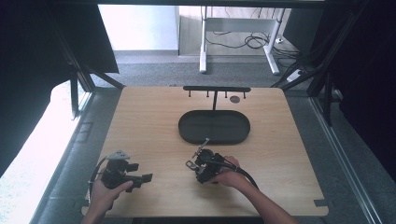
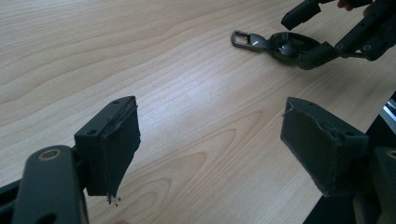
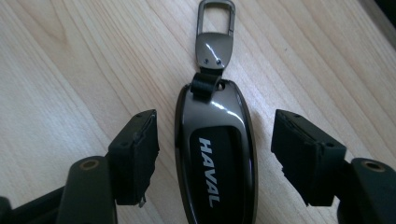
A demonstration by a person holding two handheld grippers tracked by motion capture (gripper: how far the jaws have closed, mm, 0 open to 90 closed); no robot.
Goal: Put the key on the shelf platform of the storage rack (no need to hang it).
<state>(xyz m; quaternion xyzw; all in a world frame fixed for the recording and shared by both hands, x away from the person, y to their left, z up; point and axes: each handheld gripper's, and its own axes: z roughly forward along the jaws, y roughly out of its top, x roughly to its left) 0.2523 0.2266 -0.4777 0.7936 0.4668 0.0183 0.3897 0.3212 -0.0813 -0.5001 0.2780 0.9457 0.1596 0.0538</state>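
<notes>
Glossy dark metal marks the car key fob, which lies flat on the wooden table between the 2 spread jaws of the right gripper. Neither jaw touches it; a clear strip of wood shows on each side of the fob. The right gripper view shows what the other views cannot: the white word HAVAL along the fob's black centre panel, a short black loop at its top, and a metal clasp with 2 small rivets pointing away from the gripper. In the high view the right gripper sits near the table's middle, just in front of the black oval tray, with the person's hand wrapped around its rear, and the fob itself is too small to make out there. The left gripper rests apart at the table's front left corner, held by the other hand. Its own view shows its 2 jaws wide apart with only bare wood between them, gripping nothing, while the fob and its clasp lie farther off between the right gripper's jaws.
</notes>
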